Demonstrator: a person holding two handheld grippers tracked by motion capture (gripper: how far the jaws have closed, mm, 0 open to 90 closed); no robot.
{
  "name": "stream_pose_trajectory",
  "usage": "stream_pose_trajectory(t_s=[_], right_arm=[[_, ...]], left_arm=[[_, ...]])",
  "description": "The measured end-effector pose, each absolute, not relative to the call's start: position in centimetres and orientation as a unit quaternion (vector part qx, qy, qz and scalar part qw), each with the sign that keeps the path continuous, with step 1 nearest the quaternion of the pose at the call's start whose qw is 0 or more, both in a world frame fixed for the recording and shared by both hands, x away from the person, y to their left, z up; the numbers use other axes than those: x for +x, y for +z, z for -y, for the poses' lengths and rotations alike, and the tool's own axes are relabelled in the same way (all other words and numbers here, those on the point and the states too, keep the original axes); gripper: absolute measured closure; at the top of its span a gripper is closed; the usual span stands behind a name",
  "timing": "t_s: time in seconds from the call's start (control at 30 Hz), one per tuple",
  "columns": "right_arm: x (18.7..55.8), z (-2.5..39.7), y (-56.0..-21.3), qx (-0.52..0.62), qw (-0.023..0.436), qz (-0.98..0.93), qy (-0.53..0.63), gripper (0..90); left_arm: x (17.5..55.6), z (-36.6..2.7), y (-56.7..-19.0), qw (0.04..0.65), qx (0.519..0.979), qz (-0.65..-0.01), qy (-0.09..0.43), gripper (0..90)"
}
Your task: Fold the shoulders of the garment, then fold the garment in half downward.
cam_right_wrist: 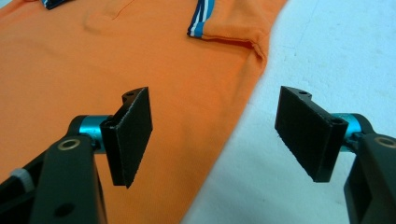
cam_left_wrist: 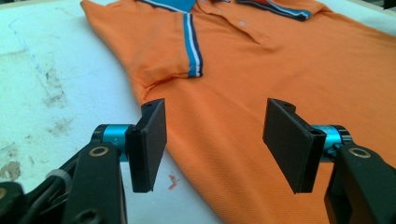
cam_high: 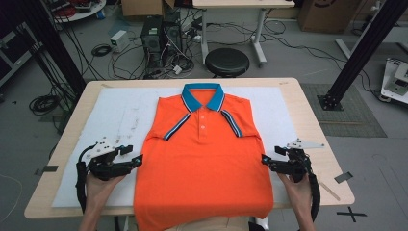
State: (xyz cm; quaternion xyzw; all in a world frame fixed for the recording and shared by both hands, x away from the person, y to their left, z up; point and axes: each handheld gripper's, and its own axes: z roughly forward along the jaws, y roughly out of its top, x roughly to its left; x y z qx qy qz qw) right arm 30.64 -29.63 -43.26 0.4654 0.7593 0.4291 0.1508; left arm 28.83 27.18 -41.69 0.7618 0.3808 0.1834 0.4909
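I have both hands low at the near desk (cam_high: 308, 110) edge, forearms angled inward. My left tool (cam_high: 136, 160) sits at the left side seam of the orange polo shirt (cam_high: 204, 163), jaws wide apart, gripping nothing; my right tool (cam_high: 265, 160) mirrors it at the right seam. The shirt lies flat on the white mat (cam_high: 120, 115), collar away from me, hem over the near edge.

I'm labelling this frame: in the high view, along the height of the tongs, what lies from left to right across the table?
Left tongs → orange polo shirt → right tongs → bare wooden table edge.
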Motion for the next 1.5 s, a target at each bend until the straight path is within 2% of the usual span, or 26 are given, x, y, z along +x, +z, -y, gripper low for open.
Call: stream_pose_trajectory(t_s=[0.3, 0.57, 0.77, 0.8, 0.9, 0.93, 1.0, 1.03, 1.07, 1.17, 1.2, 1.23, 1.27, 1.3, 1.33, 1.5], right_arm=[[30.1, 29.9, -42.8, 0.465, 0.154, -0.757, 0.433, 28.2], [30.1, 30.0, -43.0, 0.469, 0.147, -0.759, 0.428, 28.3], [29.7, 29.8, -43.5, 0.463, 0.141, -0.776, 0.404, 36.3], [29.7, 29.6, -43.8, 0.46, 0.137, -0.785, 0.392, 39.9], [29.7, 29.2, -43.9, 0.46, 0.132, -0.792, 0.38, 41.1], [29.7, 28.8, -44.0, 0.455, 0.132, -0.799, 0.371, 45.7], [29.7, 28.4, -44.2, 0.451, 0.13, -0.808, 0.358, 48.9], [29.7, 28.4, -44.2, 0.451, 0.13, -0.808, 0.358, 48.9], [29.6, 28.0, -44.4, 0.449, 0.129, -0.816, 0.341, 53.1], [29.4, 27.7, -44.4, 0.448, 0.145, -0.817, 0.334, 57.6], [29.3, 27.7, -44.4, 0.452, 0.154, -0.814, 0.33, 65.0], [29.3, 27.7, -44.4, 0.452, 0.154, -0.814, 0.33, 65.0], [29.3, 28.0, -44.5, 0.451, 0.143, -0.813, 0.34, 78.1], [29.3, 28.0, -44.5, 0.451, 0.143, -0.813, 0.34, 78.1], [29.3, 28.1, -44.6, 0.447, 0.129, -0.813, 0.351, 87.7], [29.0, 28.3, -44.6, 0.444, 0.125, -0.813, 0.356, 89.6]], left_arm=[[28.7, -26.8, -41.3, 0.496, 0.763, -0.376, 0.178, 39.7], [28.9, -26.3, -42.1, 0.474, 0.774, -0.384, 0.171, 39.7], [28.5, -26.2, -43.3, 0.428, 0.789, -0.405, 0.173, 40.7], [28.5, -26.3, -43.8, 0.414, 0.793, -0.415, 0.169, 40.9], [28.7, -26.2, -44.2, 0.407, 0.796, -0.419, 0.157, 41.1], [28.7, -26.1, -44.4, 0.398, 0.8, -0.42, 0.156, 41.8], [28.8, -25.8, -44.6, 0.395, 0.803, -0.418, 0.153, 42.5], [28.8, -25.8, -44.6, 0.395, 0.803, -0.418, 0.153, 45.3], [28.8, -25.5, -44.8, 0.39, 0.811, -0.408, 0.153, 49.5], [28.7, -25.2, -44.7, 0.38, 0.816, -0.403, 0.164, 53.2], [28.7, -25.2, -44.7, 0.385, 0.815, -0.402, 0.162, 61.2], [28.7, -25.2, -44.7, 0.385, 0.815, -0.402, 0.162, 66.4], [28.7, -25.3, -44.7, 0.392, 0.817, -0.396, 0.147, 73.6], [28.7, -25.3, -44.7, 0.392, 0.817, -0.396, 0.147, 78.9], [28.6, -25.2, -44.8, 0.399, 0.814, -0.397, 0.142, 84.6], [28.2, -25.2, -44.7, 0.393, 0.822, -0.384, 0.148, 86.4]])
